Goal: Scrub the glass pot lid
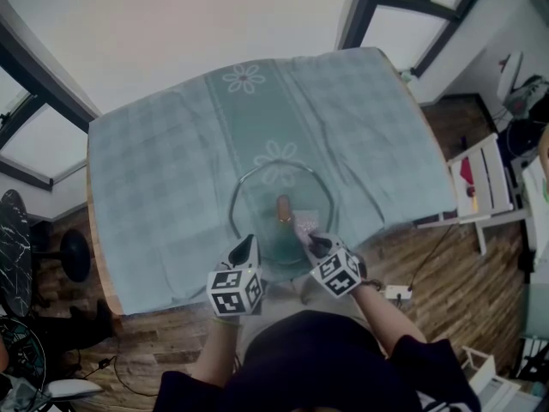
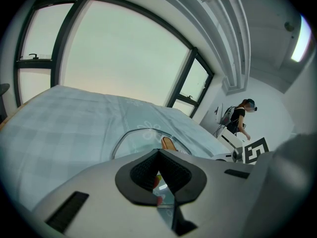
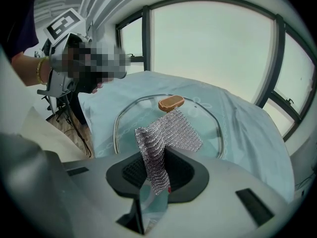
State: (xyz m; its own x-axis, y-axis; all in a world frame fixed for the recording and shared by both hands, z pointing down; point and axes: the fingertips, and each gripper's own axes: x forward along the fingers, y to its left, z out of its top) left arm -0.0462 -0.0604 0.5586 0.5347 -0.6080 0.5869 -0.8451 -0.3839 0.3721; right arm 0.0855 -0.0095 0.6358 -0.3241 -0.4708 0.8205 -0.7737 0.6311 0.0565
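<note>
As we looked down on worktop, glass pot lid lay flat on checked cloth, lower centre of head view, copper-coloured knob up. Left tool: jaws fully together, tip at lid's lower-left rim; we could not tell whether rim was pinched. Right tool: clamped on strip of metal mesh scrubber, free end draped on glass just below knob. Wooden floor showed along bottom and right of frame.
</note>
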